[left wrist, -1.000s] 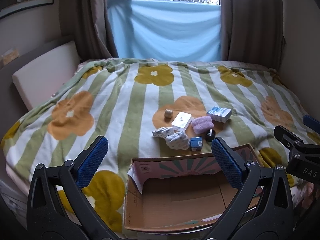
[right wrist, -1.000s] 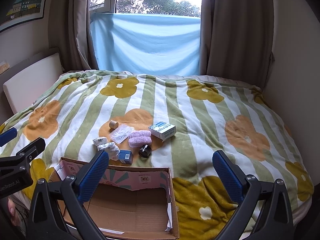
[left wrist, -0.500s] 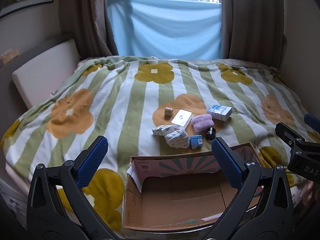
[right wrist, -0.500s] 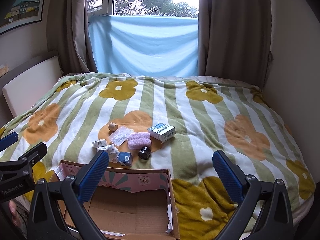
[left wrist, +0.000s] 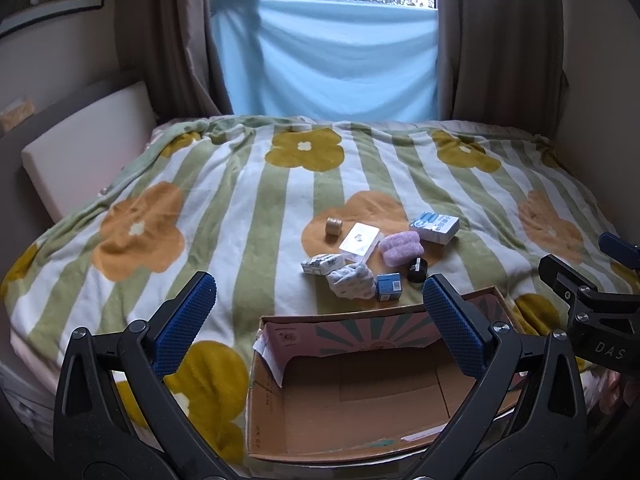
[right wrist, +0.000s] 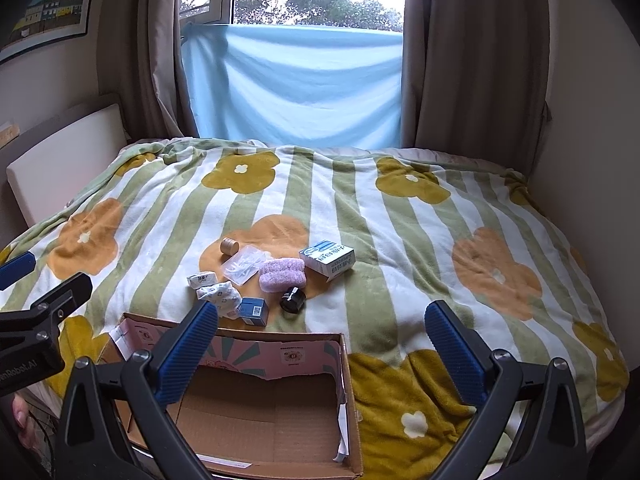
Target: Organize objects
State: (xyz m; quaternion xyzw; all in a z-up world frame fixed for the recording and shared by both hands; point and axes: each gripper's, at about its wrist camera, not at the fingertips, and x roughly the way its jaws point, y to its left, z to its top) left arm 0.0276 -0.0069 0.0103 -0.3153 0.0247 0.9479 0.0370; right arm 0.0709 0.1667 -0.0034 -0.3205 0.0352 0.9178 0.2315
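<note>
Cardboard box (left wrist: pixel 360 384) unmoved since earlier; left tongs (left wrist: pixel 320 316), right tongs (right wrist: pixel 322 340) still wide open, holding nothing.

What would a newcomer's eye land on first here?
Probably the flowered striped blanket covering the bed, then the small clutter at its middle: a purple sponge, a white-blue box, a black cap and a few packets. Next comes the open cardboard box at the near edge, with nothing visible inside, and both grippers, left and right, wide open above it.
</note>
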